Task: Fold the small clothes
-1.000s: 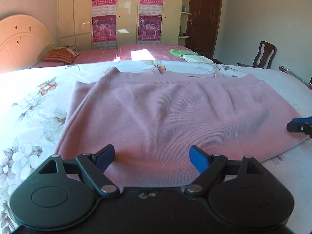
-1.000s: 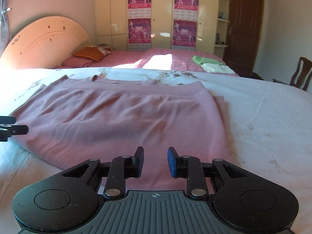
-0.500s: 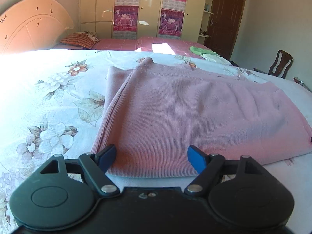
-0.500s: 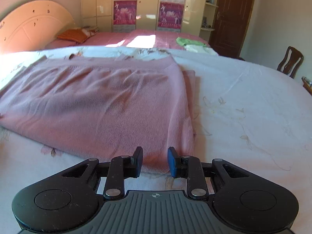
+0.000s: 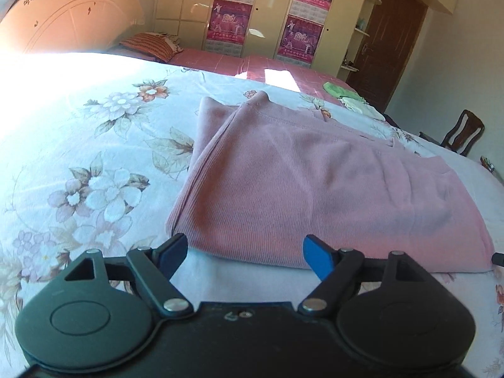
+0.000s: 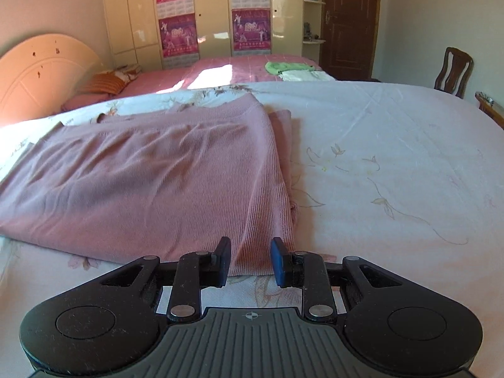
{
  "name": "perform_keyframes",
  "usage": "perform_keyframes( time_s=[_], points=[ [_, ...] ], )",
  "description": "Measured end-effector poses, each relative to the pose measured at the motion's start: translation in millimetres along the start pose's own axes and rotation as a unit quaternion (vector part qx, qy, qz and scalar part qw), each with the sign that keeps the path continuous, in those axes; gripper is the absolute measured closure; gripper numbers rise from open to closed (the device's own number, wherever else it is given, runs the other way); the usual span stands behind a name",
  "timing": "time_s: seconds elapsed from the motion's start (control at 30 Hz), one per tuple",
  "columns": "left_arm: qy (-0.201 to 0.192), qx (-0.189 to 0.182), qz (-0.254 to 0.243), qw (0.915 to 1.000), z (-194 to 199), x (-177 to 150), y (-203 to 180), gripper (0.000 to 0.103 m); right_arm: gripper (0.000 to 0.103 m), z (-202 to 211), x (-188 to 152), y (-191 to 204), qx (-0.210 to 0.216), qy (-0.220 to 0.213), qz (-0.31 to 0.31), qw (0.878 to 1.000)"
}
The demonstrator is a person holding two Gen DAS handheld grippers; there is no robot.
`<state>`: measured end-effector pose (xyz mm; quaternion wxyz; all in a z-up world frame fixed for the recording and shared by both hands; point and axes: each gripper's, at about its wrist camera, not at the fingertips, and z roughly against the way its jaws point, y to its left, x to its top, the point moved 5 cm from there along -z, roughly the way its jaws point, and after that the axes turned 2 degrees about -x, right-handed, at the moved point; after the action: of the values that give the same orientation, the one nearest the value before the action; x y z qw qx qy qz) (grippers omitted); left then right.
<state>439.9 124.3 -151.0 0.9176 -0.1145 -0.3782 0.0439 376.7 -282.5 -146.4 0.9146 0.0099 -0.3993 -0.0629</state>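
Note:
A pink knit garment [image 5: 308, 189] lies folded flat on the floral bedsheet [image 5: 78, 145]. My left gripper [image 5: 245, 256] is wide open and empty, just in front of the garment's near left corner. In the right wrist view the same garment [image 6: 151, 182] spreads to the left, with its near right corner between the fingers. My right gripper [image 6: 249, 260] is open with a narrow gap, its blue pads on either side of that corner's edge, not closed on it.
The white floral bedsheet [image 6: 393, 157] stretches to the right of the garment. A second bed with a red cover [image 6: 226, 69] holds green and white clothes [image 6: 289, 71]. A wooden chair [image 6: 453, 69] stands at the right, a wardrobe [image 5: 261, 15] behind.
Both grippers have moved outward along the garment's near edge, left to its left corner, right to its right corner. The jaw openings look unchanged.

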Motion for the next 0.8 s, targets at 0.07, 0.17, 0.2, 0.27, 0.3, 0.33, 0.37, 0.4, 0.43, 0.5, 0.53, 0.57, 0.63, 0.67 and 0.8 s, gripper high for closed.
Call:
perform_keyframes(
  time_s=[0.07, 0.17, 0.2, 0.27, 0.3, 0.33, 0.37, 0.4, 0.43, 0.5, 0.53, 0.57, 0.63, 0.67, 0.8],
  points=[
    [0.009, -0.012, 0.029, 0.9995, 3, -7, 5, 0.026, 0.077, 10, -1, 2, 0.008, -0.009, -0.006, 1.000],
    [0.022, -0.028, 0.074, 0.9966, 0, -17, 12, 0.030, 0.077, 18, -2, 6, 0.011, -0.015, -0.003, 1.000],
    [0.021, -0.028, 0.082, 0.9960, -1, -18, 14, 0.030, 0.077, 19, -3, 6, 0.010, -0.018, -0.002, 1.000],
    [0.017, -0.024, 0.078, 0.9965, -3, -18, 13, 0.030, 0.077, 14, 0, 7, 0.003, -0.020, 0.008, 1.000],
    [0.018, -0.020, 0.073, 0.9970, -5, -18, 11, 0.030, 0.077, 10, 0, 6, -0.006, -0.013, 0.015, 1.000],
    [0.019, -0.017, 0.067, 0.9974, -6, -18, 11, 0.030, 0.077, -2, -1, 3, -0.021, 0.006, 0.018, 1.000],
    [0.020, -0.010, 0.056, 0.9982, -8, -18, 8, 0.028, 0.077, -16, -6, -2, -0.026, 0.039, 0.013, 0.999],
    [0.023, -0.004, 0.045, 0.9987, -9, -18, 4, 0.028, 0.077, -21, -8, -5, -0.014, 0.042, 0.004, 0.999],
    [0.026, 0.001, 0.035, 0.9990, -10, -18, 2, 0.028, 0.077, -21, -7, -4, -0.014, 0.042, 0.006, 0.999],
    [0.030, 0.007, 0.026, 0.9992, -10, -19, -1, 0.027, 0.077, -13, -5, -1, -0.015, 0.038, 0.008, 0.999],
    [0.032, 0.008, 0.026, 0.9991, -10, -19, -2, 0.027, 0.077, -7, -5, 0, -0.005, 0.033, 0.000, 0.999],
    [0.034, 0.008, 0.029, 0.9990, -8, -20, -2, 0.027, 0.077, 0, -5, 2, 0.005, 0.025, -0.005, 1.000],
    [0.039, 0.005, 0.040, 0.9984, -4, -21, -1, 0.027, 0.077, 15, -6, 7, 0.014, 0.010, -0.002, 1.000],
    [0.041, 0.003, 0.046, 0.9981, -2, -22, -1, 0.027, 0.077, 21, -6, 11, 0.018, 0.005, 0.000, 1.000],
    [0.037, -0.003, 0.068, 0.9970, 15, -23, 2, 0.030, 0.077, 41, -7, 19, 0.037, -0.008, 0.000, 0.999]
  ],
)
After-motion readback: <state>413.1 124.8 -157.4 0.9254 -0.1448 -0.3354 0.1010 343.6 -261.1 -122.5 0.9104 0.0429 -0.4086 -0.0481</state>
